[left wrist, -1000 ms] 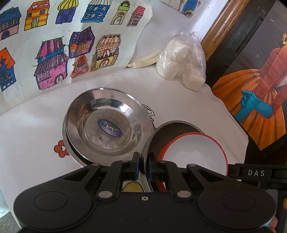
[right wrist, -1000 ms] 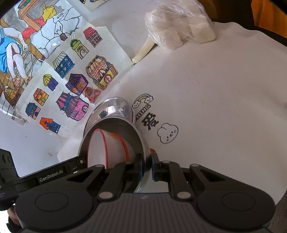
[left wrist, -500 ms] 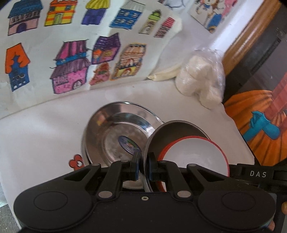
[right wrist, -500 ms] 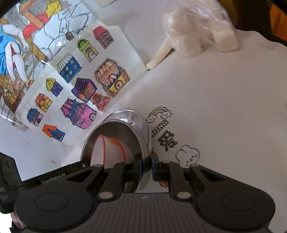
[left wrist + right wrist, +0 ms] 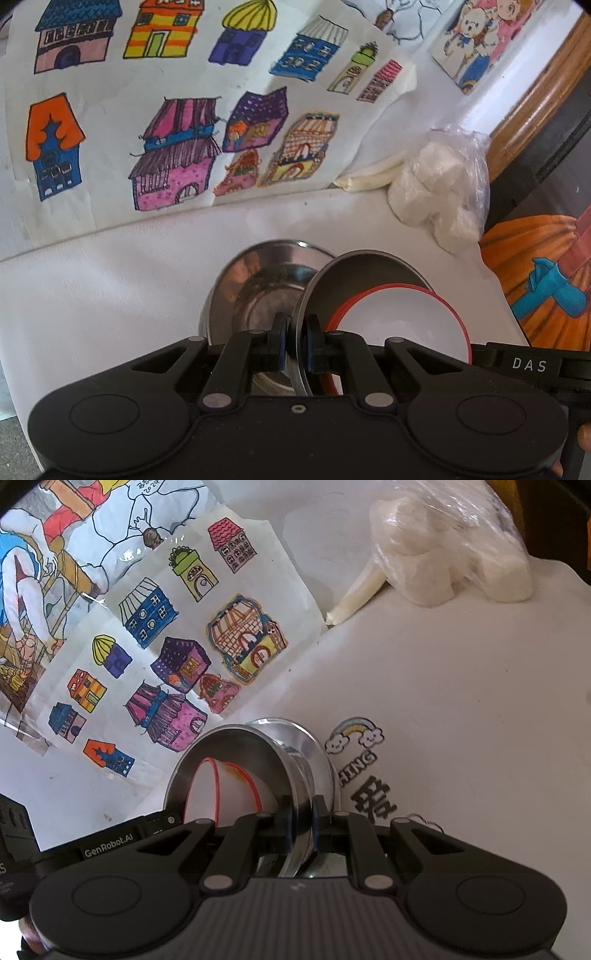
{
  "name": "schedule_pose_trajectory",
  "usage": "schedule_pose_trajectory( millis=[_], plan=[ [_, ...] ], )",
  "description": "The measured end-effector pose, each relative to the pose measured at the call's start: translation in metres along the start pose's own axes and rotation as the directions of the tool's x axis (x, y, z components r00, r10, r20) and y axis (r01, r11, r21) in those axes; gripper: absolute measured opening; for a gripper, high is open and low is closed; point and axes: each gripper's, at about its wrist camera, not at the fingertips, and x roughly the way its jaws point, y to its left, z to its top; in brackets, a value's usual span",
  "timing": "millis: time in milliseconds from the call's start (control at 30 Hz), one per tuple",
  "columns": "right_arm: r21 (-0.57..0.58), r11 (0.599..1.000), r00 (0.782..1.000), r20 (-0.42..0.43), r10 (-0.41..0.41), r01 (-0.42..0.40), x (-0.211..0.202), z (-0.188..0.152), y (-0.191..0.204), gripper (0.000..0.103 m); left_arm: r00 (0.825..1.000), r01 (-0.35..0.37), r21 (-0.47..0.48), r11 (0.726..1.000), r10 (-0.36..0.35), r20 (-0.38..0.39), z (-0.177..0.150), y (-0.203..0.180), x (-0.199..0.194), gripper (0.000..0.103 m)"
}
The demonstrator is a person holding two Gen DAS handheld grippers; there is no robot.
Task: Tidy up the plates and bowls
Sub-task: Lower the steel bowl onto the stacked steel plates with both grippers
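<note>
Two grippers pinch one steel bowl's (image 5: 364, 271) rim from opposite sides, my left gripper (image 5: 294, 345) and right gripper (image 5: 301, 821) both clamped narrow. It hangs above steel plates (image 5: 255, 291) mid-desk (stiff, slick, probably light). White bowls (image 5: 400, 325) sit nested inside.

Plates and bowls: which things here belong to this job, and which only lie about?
Job: steel bowl, gripped by left gripper and right gripper; red-rimmed bowls inside; steel plates.
Lying about: house drawings, plastic bag.
</note>
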Motion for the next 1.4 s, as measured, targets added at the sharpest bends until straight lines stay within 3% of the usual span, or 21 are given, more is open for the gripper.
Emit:
schedule_pose_trajectory(
  millis=[600, 1400],
  plan=[
    [-0.044, 0.998, 0.999, -0.019, 0.034, -0.035, 0.031, 0.014, 0.025, 0.013, 0.997, -0.054, -0.042, 0.998, 0.056, 0.047, 0.019, 0.022, 0.001, 0.009],
    [-0.046, 0.999, 0.998, -0.062, 0.020, -0.023, 0.045, 0.022, 0.024, 0.013, 0.998, -0.055, -0.086, 0.995, 0.056, 0.008, 0.018, 0.032, 0.016, 0.010]
  ],
)
